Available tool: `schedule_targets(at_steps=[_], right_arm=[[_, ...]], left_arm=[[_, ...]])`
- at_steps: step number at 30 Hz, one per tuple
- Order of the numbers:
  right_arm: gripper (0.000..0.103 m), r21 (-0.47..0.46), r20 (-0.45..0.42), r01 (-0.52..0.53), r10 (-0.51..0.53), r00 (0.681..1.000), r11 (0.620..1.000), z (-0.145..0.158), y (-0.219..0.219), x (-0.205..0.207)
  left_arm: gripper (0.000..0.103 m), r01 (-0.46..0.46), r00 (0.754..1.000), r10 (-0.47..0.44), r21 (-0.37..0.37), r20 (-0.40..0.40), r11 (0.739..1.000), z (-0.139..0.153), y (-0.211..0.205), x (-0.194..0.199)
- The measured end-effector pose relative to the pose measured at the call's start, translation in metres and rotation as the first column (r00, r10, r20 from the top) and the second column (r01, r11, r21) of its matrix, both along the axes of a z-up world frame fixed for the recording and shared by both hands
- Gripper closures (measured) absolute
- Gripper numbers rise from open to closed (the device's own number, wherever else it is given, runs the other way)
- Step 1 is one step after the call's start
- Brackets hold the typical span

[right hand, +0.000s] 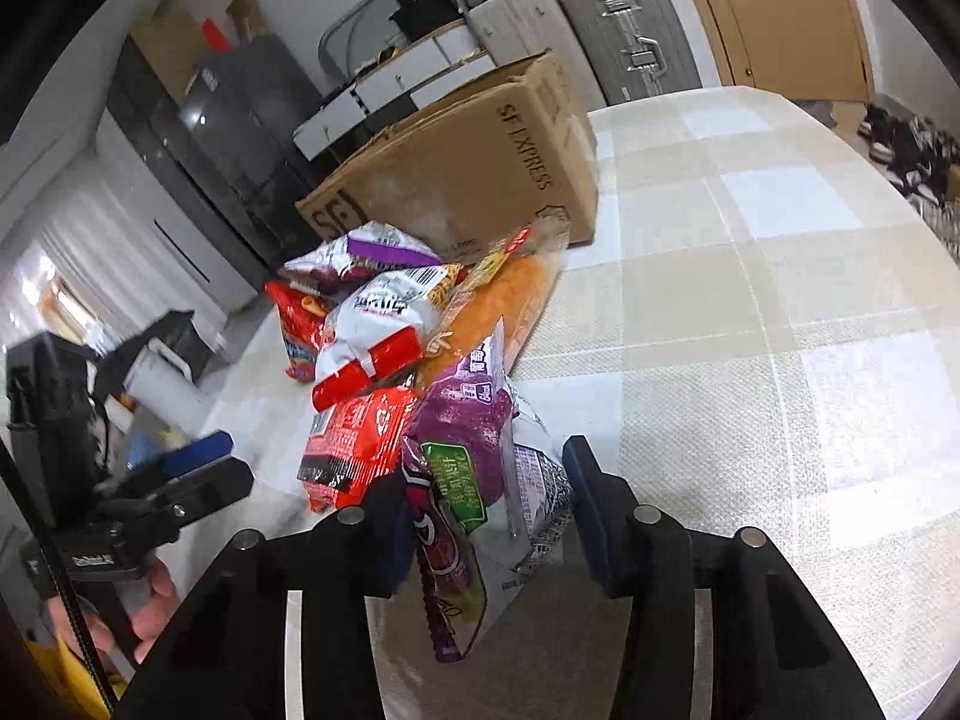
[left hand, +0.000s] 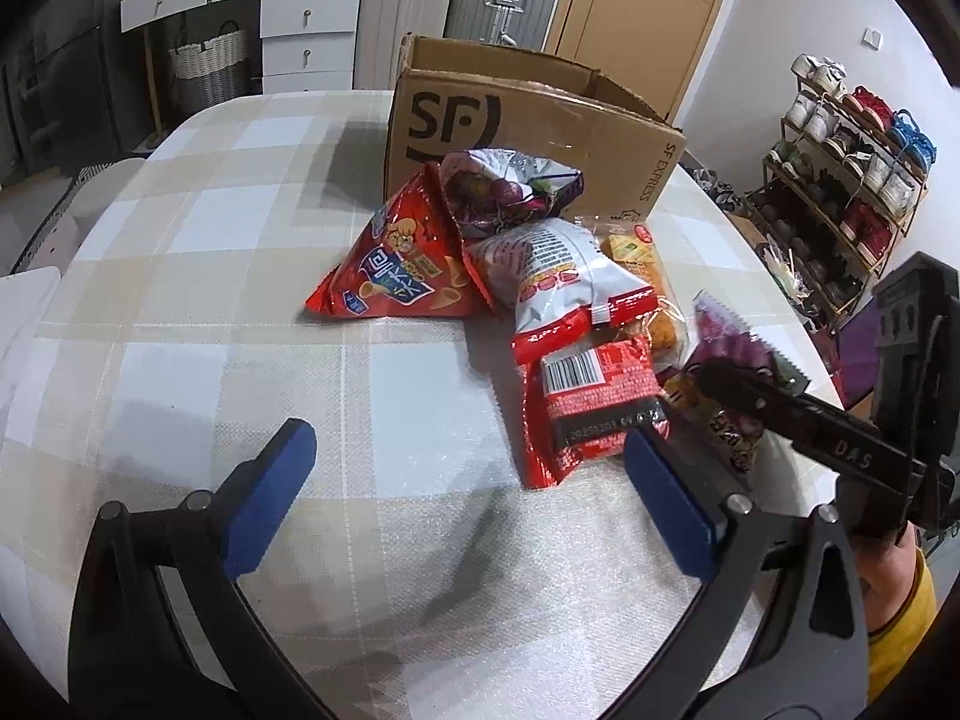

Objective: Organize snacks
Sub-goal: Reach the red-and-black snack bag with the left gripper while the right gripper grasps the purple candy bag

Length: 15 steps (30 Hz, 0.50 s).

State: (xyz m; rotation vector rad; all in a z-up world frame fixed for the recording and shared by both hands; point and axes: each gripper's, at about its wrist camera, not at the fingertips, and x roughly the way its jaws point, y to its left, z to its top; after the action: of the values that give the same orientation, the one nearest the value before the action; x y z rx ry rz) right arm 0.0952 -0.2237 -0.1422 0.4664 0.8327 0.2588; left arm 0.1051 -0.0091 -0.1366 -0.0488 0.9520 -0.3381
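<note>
A heap of snack bags lies on the checked tablecloth (left hand: 240,312) in front of an open cardboard box (left hand: 528,126). It holds a red triangular bag (left hand: 390,270), a white-and-red bag (left hand: 558,276) and a red packet with a barcode (left hand: 588,408). My left gripper (left hand: 474,480) is open low over the cloth, and its right pad sits beside the red packet. My right gripper (right hand: 483,462) is shut on a purple snack bag (right hand: 468,420) at the near end of the heap. The same grip shows in the left wrist view, right gripper (left hand: 720,381) on the purple snack bag (left hand: 729,348).
An orange bread pack (right hand: 510,300) and a purple-and-silver bag (right hand: 372,252) lie against the box (right hand: 468,174). Suitcases (left hand: 498,0), drawers (left hand: 306,30) and a shoe rack (left hand: 852,156) stand beyond the table. A hand (right hand: 150,612) holds the left gripper (right hand: 198,468).
</note>
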Motion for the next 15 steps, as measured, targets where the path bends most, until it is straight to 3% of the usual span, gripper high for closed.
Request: schedule_targets(at_steps=[9, 15], right_arm=[[0.06, 0.04, 0.081, 0.023, -0.026, 0.996, 0.999, 0.011, -0.006, -0.01], [0.06, 0.063, 0.143, 0.053, -0.062, 0.988, 0.997, 0.017, -0.012, -0.019]], left_arm=[[0.001, 0.006, 1.0, -0.006, 0.009, -0.005, 1.0, 0.005, -0.008, -0.004], [0.001, 0.013, 0.997, -0.014, -0.013, -0.071, 1.0, 0.002, -0.014, 0.003]])
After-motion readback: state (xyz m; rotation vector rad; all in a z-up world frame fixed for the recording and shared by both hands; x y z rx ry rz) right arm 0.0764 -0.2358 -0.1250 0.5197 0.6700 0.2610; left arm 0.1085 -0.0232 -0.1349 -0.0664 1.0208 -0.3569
